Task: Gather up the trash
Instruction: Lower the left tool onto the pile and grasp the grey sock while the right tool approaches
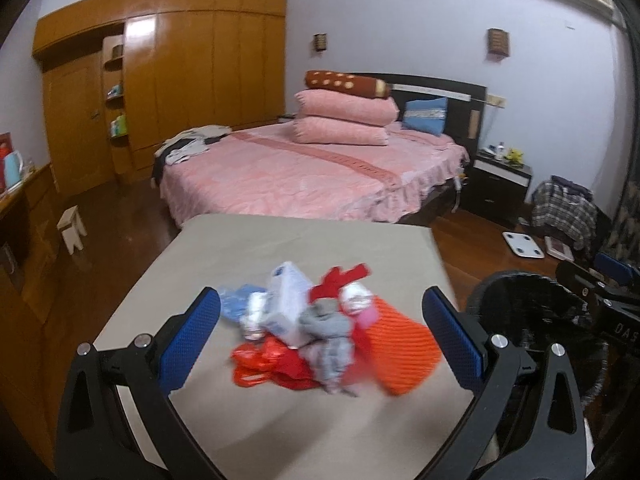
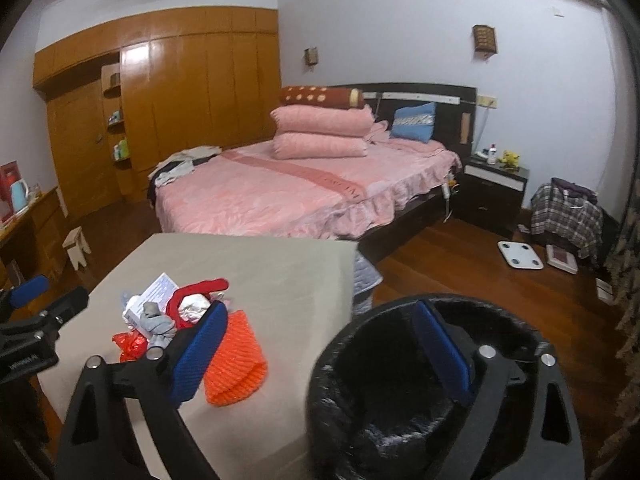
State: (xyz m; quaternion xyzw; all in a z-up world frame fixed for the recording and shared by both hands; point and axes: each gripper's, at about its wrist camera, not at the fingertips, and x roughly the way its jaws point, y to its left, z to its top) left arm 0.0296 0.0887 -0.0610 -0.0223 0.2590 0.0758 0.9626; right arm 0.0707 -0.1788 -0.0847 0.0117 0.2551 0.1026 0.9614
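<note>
Lying between the spread fingers of the left hand-held gripper (image 1: 320, 344), the trash pile (image 1: 316, 328) is untouched

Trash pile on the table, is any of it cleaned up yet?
Nothing looks done: the trash pile sits heaped on the table. The bin beside it shows only its black liner. Nothing is in hand: the left gripper and right gripper have open, empty jaws. Everything is left.

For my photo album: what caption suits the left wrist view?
Open left gripper poised above a trash pile on the beige table, black-lined bin alongside.
</note>
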